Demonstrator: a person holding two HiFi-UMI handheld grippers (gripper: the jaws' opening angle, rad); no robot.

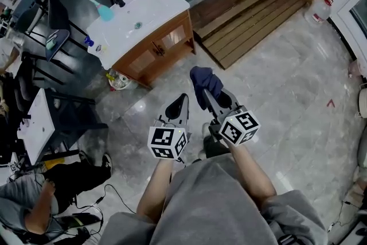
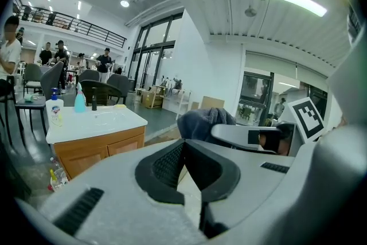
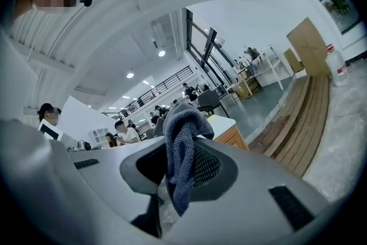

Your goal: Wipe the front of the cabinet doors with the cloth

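Head view: wiping not begun, by the look of it. Had cloth [image 1: 203,82] clamped in right gripper [image 1: 209,101], bunched up and sticking out past the jaws. Left gripper [image 1: 179,105] jaws together, nothing between them. Stood well apart from cabinet [image 1: 143,66], cloth nowhere near doors [image 1: 172,37]. Left to do, likely everything: close in, press cloth to door fronts, wipe both.
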